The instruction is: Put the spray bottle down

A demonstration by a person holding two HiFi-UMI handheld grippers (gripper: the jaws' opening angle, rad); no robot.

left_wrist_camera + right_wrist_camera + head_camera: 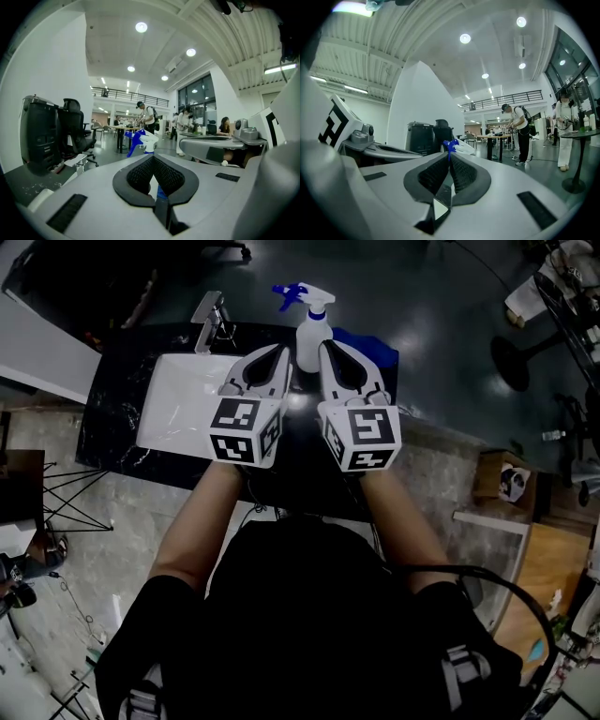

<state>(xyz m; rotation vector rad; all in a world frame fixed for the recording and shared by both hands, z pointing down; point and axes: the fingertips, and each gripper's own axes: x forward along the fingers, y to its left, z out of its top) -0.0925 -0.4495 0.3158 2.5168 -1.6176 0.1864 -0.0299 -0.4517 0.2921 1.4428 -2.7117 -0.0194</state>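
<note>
**Jaws.** Left gripper [152,157]: the two jaws are meeting at their tips, with nothing between the pads. Right gripper [449,157]: the jaws are likewise pressing together at the tips and holding nothing. In the head view the left gripper [280,353] and right gripper [329,346] are lying side by side and pointing the same way.

**Task object.** Count: one spray bottle [314,332]. It is standing upright on the dark counter [117,423], just beyond the tips and in the gap between the two grippers, touching neither. From the left gripper view the spray bottle [143,137] is showing just above the closed tips. From the right gripper view the spray bottle [454,145] is also peeking just over the tips.

**Outward, counted.**
- One white basin [178,413] is sitting left of the left jaws.
- One tap [208,322] is standing at the basin's far edge.
- One blue cloth [373,348] is lying beyond the right jaws.
- Two marker cubes are riding behind the jaws, one per gripper.
- Two standing people are showing far beyond the right jaws.

**Hidden or unclear.**
- In both gripper views the bottle's body is sitting behind the jaws, so only its blue-and-white head is showing.
- A blue and white sliver is showing through the slit below the left tips; I cannot tell what it belongs to.
- The cloth is partly covered by the right gripper.
- The hands are staying out of sight under the cubes; only forearms are showing.
</note>
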